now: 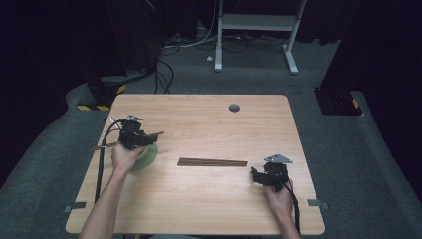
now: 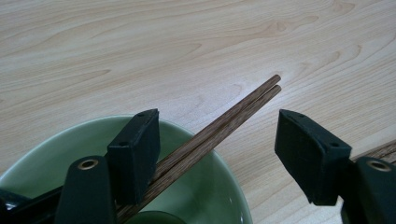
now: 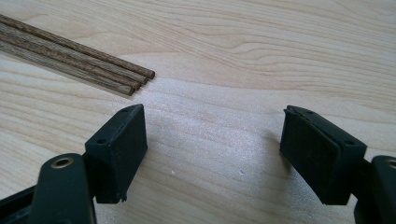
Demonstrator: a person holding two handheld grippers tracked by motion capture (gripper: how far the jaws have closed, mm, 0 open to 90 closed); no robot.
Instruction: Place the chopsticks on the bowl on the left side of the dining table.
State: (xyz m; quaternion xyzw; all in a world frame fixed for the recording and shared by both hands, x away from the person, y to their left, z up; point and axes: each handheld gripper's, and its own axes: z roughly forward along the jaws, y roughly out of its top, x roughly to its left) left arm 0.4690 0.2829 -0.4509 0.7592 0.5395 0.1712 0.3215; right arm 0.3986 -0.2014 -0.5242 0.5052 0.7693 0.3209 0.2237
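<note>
A green bowl (image 1: 148, 156) (image 2: 212, 189) stands at the table's left. A pair of brown chopsticks (image 1: 155, 134) (image 2: 233, 116) lies slanted across its rim, tips reaching out over the wood. My left gripper (image 1: 142, 140) (image 2: 217, 119) hangs over the bowl, open wide. The pair runs along its left pad, and the right pad stands well clear. A bundle of more chopsticks (image 1: 212, 162) (image 3: 79, 60) lies flat mid-table. My right gripper (image 1: 256, 177) (image 3: 214, 114) is open just off that bundle's right end, with only bare wood between its fingers.
The wooden table (image 1: 209, 124) has a grey cable hole (image 1: 234, 107) near its far edge. Beyond it on the carpet stand a white desk frame (image 1: 256, 22) and loose cables (image 1: 166, 69). Both forearms come in from the near edge.
</note>
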